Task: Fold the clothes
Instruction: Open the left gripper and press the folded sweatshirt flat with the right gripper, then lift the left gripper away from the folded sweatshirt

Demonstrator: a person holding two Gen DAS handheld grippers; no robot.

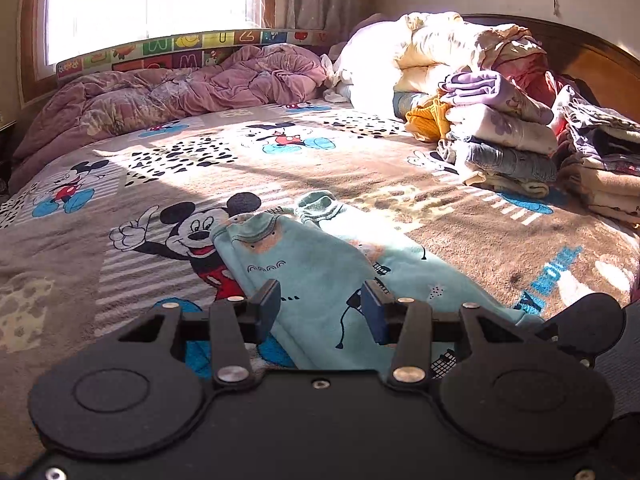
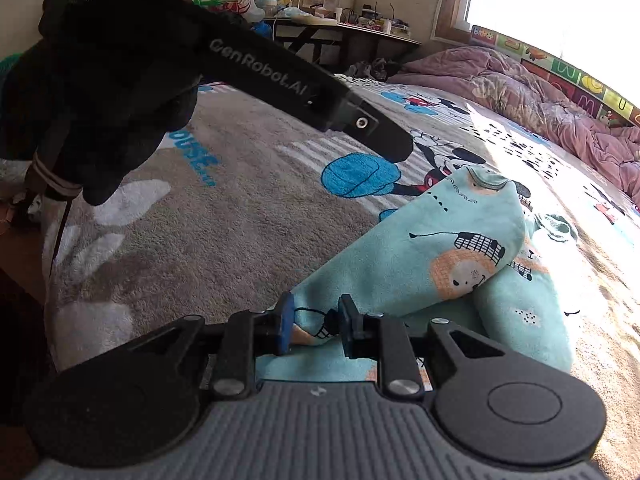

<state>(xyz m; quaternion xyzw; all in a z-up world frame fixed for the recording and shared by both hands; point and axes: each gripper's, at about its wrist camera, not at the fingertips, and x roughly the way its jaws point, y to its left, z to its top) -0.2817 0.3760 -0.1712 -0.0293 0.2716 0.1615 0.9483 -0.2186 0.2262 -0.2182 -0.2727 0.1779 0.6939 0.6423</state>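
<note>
A teal child's garment [image 1: 320, 264] with cartoon prints lies on the Mickey Mouse blanket [image 1: 160, 168], partly folded over itself. It also shows in the right wrist view [image 2: 440, 248]. My left gripper [image 1: 320, 308] is open, its fingers apart just above the garment's near part. My right gripper [image 2: 314, 326] has its jaws partly closed around a corner of the teal garment [image 2: 316, 330] at the near edge. The left gripper and the gloved hand holding it [image 2: 260, 76] reach across the upper left of the right wrist view.
Stacks of folded clothes [image 1: 508, 136] and a heap of bedding [image 1: 420, 60] sit at the bed's right by the headboard. A crumpled pink quilt [image 1: 180, 88] lies along the window side. A cluttered desk [image 2: 340, 24] stands beyond the bed.
</note>
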